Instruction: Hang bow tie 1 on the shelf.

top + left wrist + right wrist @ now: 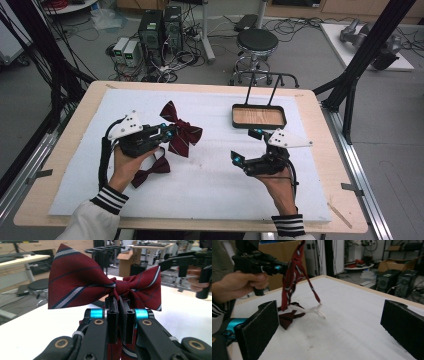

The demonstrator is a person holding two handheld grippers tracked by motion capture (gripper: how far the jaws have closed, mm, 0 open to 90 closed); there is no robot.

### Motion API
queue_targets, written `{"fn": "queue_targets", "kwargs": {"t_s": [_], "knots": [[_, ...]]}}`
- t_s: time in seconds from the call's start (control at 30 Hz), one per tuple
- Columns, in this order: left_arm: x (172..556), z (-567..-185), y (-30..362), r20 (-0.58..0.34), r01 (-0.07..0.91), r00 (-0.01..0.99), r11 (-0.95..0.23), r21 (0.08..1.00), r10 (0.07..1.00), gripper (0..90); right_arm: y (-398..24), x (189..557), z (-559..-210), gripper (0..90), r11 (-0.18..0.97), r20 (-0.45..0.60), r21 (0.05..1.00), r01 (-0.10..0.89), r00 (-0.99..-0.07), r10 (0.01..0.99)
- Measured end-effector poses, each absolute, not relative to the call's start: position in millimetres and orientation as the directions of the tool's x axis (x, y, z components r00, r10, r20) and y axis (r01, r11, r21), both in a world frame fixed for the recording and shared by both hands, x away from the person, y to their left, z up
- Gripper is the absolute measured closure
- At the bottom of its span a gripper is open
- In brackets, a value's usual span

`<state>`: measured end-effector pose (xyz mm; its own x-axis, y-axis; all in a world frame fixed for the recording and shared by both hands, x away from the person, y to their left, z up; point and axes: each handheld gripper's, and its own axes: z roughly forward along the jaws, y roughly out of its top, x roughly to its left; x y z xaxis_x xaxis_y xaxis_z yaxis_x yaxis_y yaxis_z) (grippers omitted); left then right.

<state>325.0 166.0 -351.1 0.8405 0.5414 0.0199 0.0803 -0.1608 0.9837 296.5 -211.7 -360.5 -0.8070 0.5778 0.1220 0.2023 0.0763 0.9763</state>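
Striped bow tie (179,131): burgundy fabric with navy and white diagonal stripes, 2 wings spread from a tight centre knot (115,287). It is held off the white mat at the left of the table, clamped at the knot, wings upright, its tails and a pale strap (310,309) hanging down toward the mat near a plain dark bow tie (151,170).

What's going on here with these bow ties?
A person at a table holds tongs in each hand. The left tongs are shut on the knot of a striped bow tie and hold it above the white mat. A plain bow tie lies on the mat near the left hand. The right tongs are open and hold nothing. A tray sits at the far side with nothing in it.
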Motion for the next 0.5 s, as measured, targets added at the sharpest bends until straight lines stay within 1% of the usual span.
{"fn": "queue_targets", "kwargs": {"t_s": [0.2, 0.37, 0.4, 0.43, 0.5], "knots": [[326, -355, 150, -0.002, 0.088, 0.871, -0.153, 0.984, 0.491, 85.9, -196, 303, -357, 3.1, 0.103, 0.140, 0.969, 0.225, -0.842, 0.521], [325, -357, 139, 0.001, 0.083, 0.884, -0.159, 0.984, 0.468, 85.8, -185, 306, -355, 6.8, 0.126, 0.145, 0.964, 0.233, -0.862, 0.486], [325, -357, 137, 0.001, 0.082, 0.886, -0.159, 0.984, 0.464, 85.9, -181, 307, -354, 14.0, 0.133, 0.155, 0.961, 0.242, -0.872, 0.463], [324, -357, 135, 0.000, 0.082, 0.887, -0.158, 0.984, 0.461, 85.8, -180, 308, -354, 17.2, 0.134, 0.159, 0.961, 0.243, -0.879, 0.450], [324, -357, 132, 0.002, 0.078, 0.891, -0.159, 0.984, 0.455, 85.8, -179, 307, -354, 18.1, 0.133, 0.161, 0.961, 0.243, -0.881, 0.444]]}}
